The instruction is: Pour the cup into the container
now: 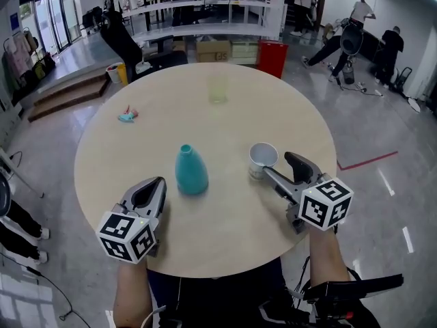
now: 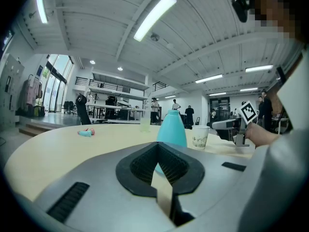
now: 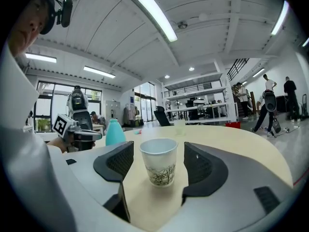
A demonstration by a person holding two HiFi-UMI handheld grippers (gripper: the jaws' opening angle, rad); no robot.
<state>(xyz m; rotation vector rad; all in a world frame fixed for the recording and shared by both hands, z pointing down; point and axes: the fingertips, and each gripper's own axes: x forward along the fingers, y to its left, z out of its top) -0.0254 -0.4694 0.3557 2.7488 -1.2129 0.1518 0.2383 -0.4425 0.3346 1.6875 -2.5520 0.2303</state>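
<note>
The right claw (image 3: 158,158) is spread wide around the paper cup (image 1: 263,157), which stands upright on the round desk (image 1: 225,234). The teal container (image 1: 191,171) stands nearby, and the left claw (image 1: 149,191) is pressed together, empty

No words or numbers can be read; the dark mark on the cardboard box (image 1: 214,51) is too small.

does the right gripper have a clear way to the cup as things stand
Likely yes: the right gripper is open and the cup stands upright in the gap between its fingers, untouched, with nothing else in the way.
</note>
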